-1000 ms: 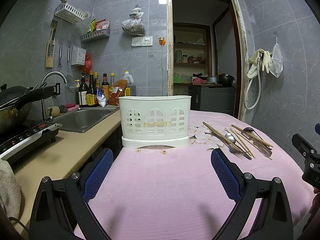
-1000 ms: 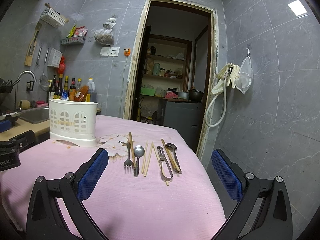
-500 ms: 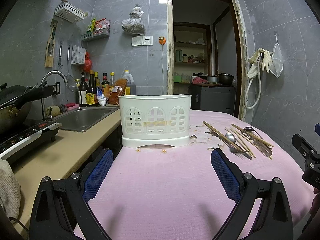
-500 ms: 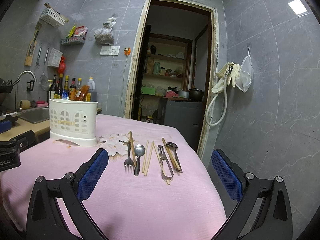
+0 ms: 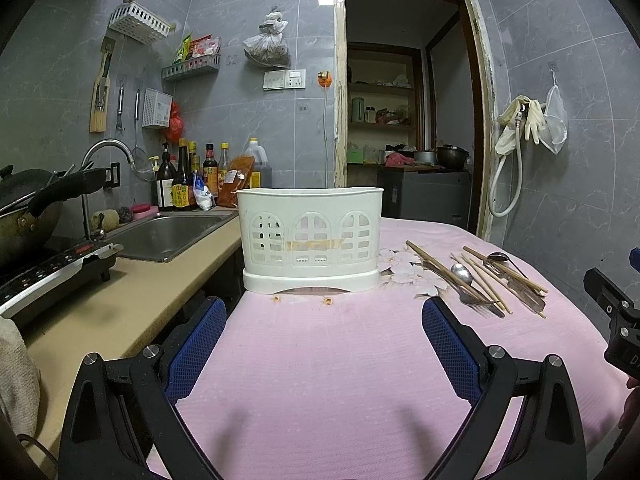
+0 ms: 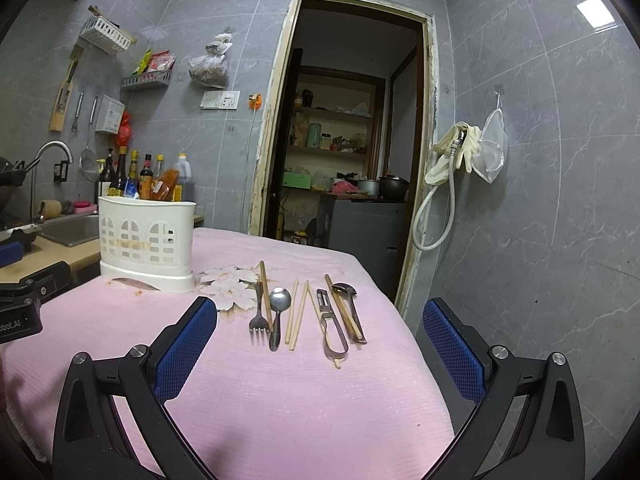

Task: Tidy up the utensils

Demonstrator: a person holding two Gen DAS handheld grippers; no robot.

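A white slotted utensil holder (image 5: pixel 310 236) stands on the pink tablecloth (image 5: pixel 320 368); it also shows at the left of the right wrist view (image 6: pixel 146 242). Utensils lie in a row on the cloth: a fork (image 6: pixel 258 318), a spoon (image 6: pixel 279 307), several wooden chopsticks (image 6: pixel 298 314), a peeler (image 6: pixel 330 324) and a small ladle (image 6: pixel 348 300). They also show at the right of the left wrist view (image 5: pixel 472 276). My left gripper (image 5: pixel 324 344) is open and empty, facing the holder. My right gripper (image 6: pixel 320 344) is open and empty, just short of the utensils.
A counter with a sink (image 5: pixel 168 234), an induction hob (image 5: pixel 48 268), a wok (image 5: pixel 24 212) and sauce bottles (image 5: pixel 188 180) lies left of the table. An open doorway (image 6: pixel 344 140) is behind. The table's right edge (image 6: pixel 416 336) drops off near the tiled wall.
The right gripper has edged slightly closer to the utensils. The left gripper has barely moved.
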